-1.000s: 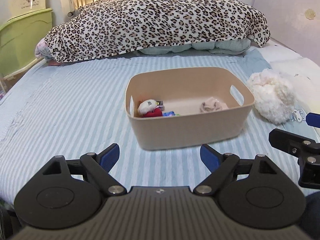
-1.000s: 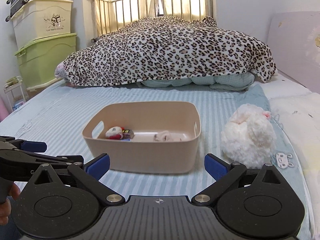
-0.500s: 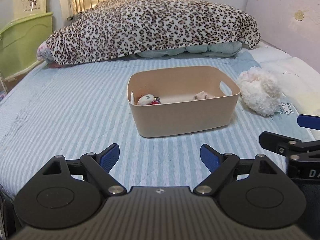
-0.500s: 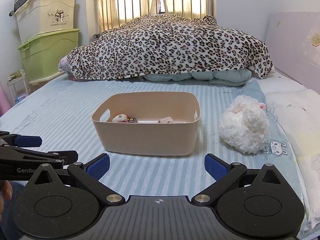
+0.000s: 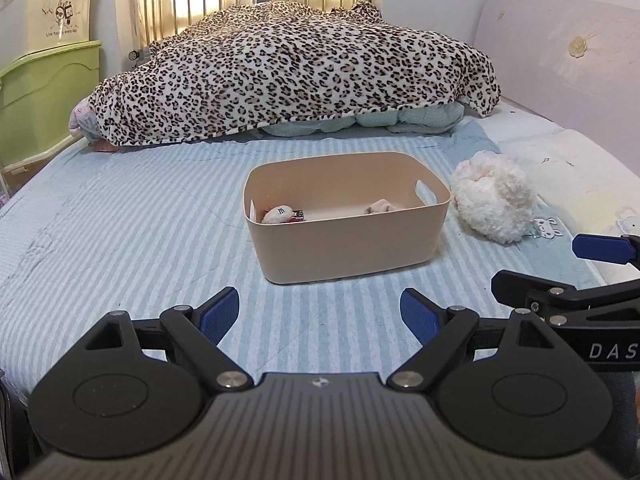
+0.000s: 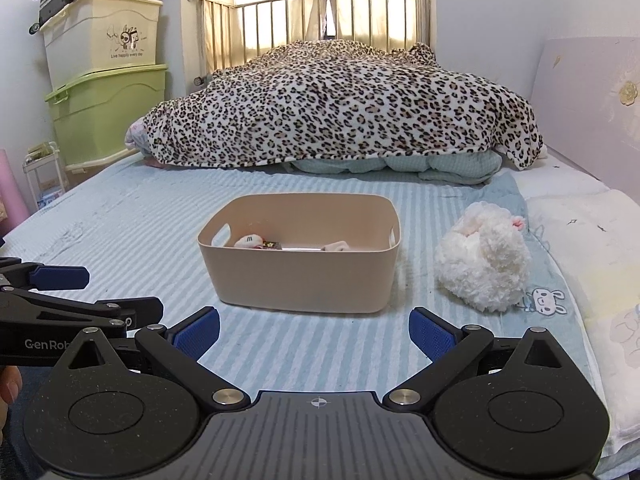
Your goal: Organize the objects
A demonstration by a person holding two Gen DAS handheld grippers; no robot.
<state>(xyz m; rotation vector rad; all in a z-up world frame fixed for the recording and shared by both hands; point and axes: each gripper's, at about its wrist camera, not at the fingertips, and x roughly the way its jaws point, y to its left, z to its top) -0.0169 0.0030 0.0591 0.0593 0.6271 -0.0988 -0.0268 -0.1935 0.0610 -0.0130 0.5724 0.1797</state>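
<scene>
A beige plastic bin (image 5: 352, 240) (image 6: 300, 276) stands on the striped blue bedsheet. Inside lie a small white plush (image 5: 276, 215) (image 6: 248, 241), a red item beside it, and a pale cloth piece (image 5: 380, 207) (image 6: 336, 246). A fluffy white plush toy (image 5: 496, 204) (image 6: 484, 264) lies on the sheet right of the bin. My left gripper (image 5: 320, 312) is open and empty, well short of the bin. My right gripper (image 6: 314, 330) is open and empty, also short of the bin. Each gripper shows at the edge of the other's view.
A leopard-print blanket (image 5: 288, 68) (image 6: 340, 104) is heaped across the far end of the bed. Stacked storage boxes (image 6: 104, 80) and a suitcase stand at the left. A headboard panel (image 5: 560, 56) and a white pillow area (image 6: 592, 240) lie at the right.
Both grippers have drawn back from the bin, which now looks smaller and farther. Both stay open and empty. Objects on the bed have not moved.
</scene>
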